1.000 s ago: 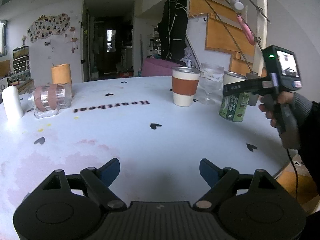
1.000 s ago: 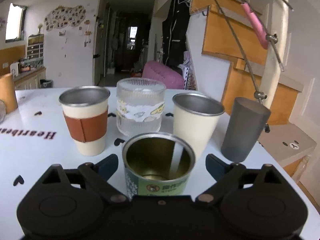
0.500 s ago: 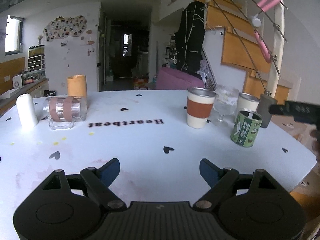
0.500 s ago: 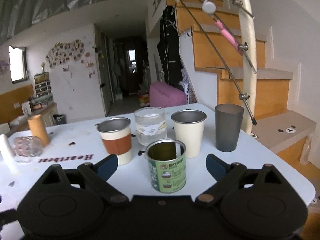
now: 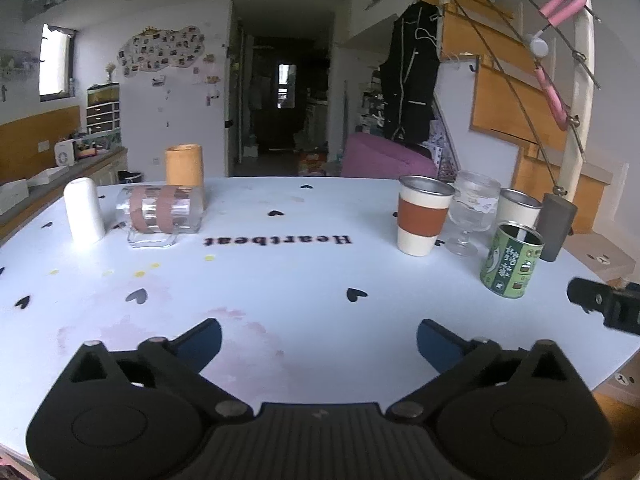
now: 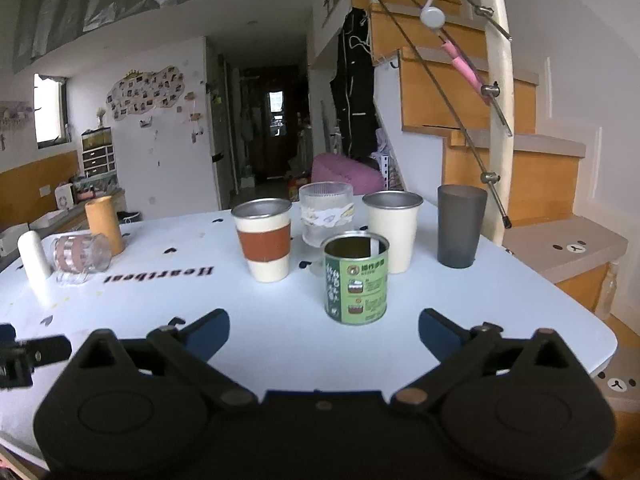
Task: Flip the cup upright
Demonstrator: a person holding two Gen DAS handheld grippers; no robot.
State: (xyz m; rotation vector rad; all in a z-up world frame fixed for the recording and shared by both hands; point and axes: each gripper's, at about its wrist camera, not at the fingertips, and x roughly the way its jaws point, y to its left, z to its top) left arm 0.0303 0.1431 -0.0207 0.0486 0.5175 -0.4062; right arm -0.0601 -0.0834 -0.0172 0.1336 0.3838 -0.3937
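A clear glass mug with brown bands [image 5: 160,214] lies on its side at the table's far left; it also shows in the right wrist view [image 6: 80,258]. A green can [image 6: 356,278] stands upright, open end up, just ahead of my right gripper [image 6: 324,330], which is open and empty. The can also shows in the left wrist view [image 5: 510,266]. My left gripper [image 5: 318,342] is open and empty over the table's near edge, well short of the lying mug.
A white-and-brown cup [image 6: 264,240], a stemmed glass [image 6: 326,218], a cream metal cup [image 6: 392,232] and a grey tumbler [image 6: 460,226] stand behind the can. An orange cylinder [image 5: 184,170] and a white cylinder [image 5: 84,210] stand by the mug. Stairs rise at right.
Both grippers have pulled back and up from the table. The right gripper has left the green can, which now stands alone farther ahead of it.
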